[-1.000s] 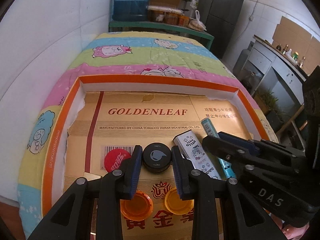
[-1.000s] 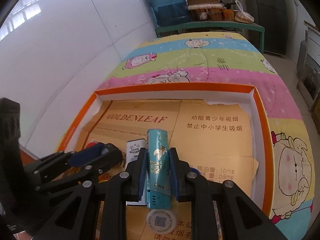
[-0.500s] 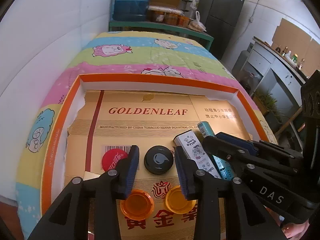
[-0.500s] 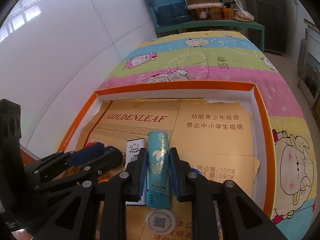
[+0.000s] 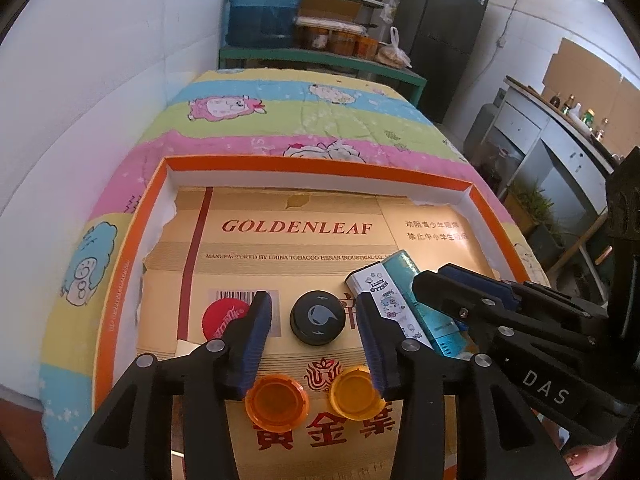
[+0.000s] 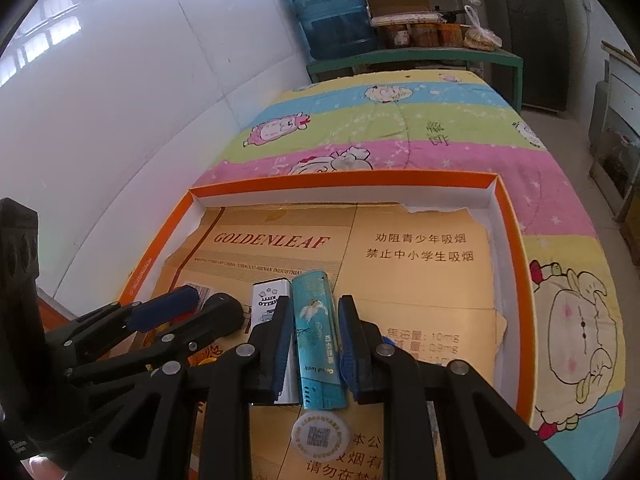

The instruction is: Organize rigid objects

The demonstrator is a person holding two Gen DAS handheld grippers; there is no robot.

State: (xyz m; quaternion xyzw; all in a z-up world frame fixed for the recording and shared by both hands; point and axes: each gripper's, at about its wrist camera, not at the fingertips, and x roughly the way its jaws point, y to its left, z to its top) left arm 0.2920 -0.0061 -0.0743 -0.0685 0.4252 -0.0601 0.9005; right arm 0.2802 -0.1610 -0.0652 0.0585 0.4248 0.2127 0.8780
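A black cap (image 5: pixel 318 318) lies on the cardboard between the pads of my left gripper (image 5: pixel 312 300), whose jaws are opening and stand apart from it on both sides. Left of it sits a red cap (image 5: pixel 220 318). Two orange caps (image 5: pixel 277 402) (image 5: pixel 354 392) rest nearer the camera. My right gripper (image 6: pixel 315 302) is shut on a teal lighter (image 6: pixel 318 344), which lies flat beside a white Hello Kitty lighter (image 6: pixel 270 294). Both lighters also show in the left wrist view, white lighter (image 5: pixel 384 300) and teal lighter (image 5: pixel 414 286).
Everything sits in an orange-rimmed tray (image 5: pixel 320 164) lined with Goldenleaf cardboard (image 6: pixel 416 280), on a striped cartoon quilt (image 6: pixel 400 120). A round white QR sticker (image 6: pixel 322 436) lies under the right gripper. A white wall runs along the left. Shelves and a water jug (image 5: pixel 264 4) stand behind.
The left jaws have spread wider, leaving gaps on both sides of the black cap. The teal lighter in the right gripper has settled lower, close against the white lighter.
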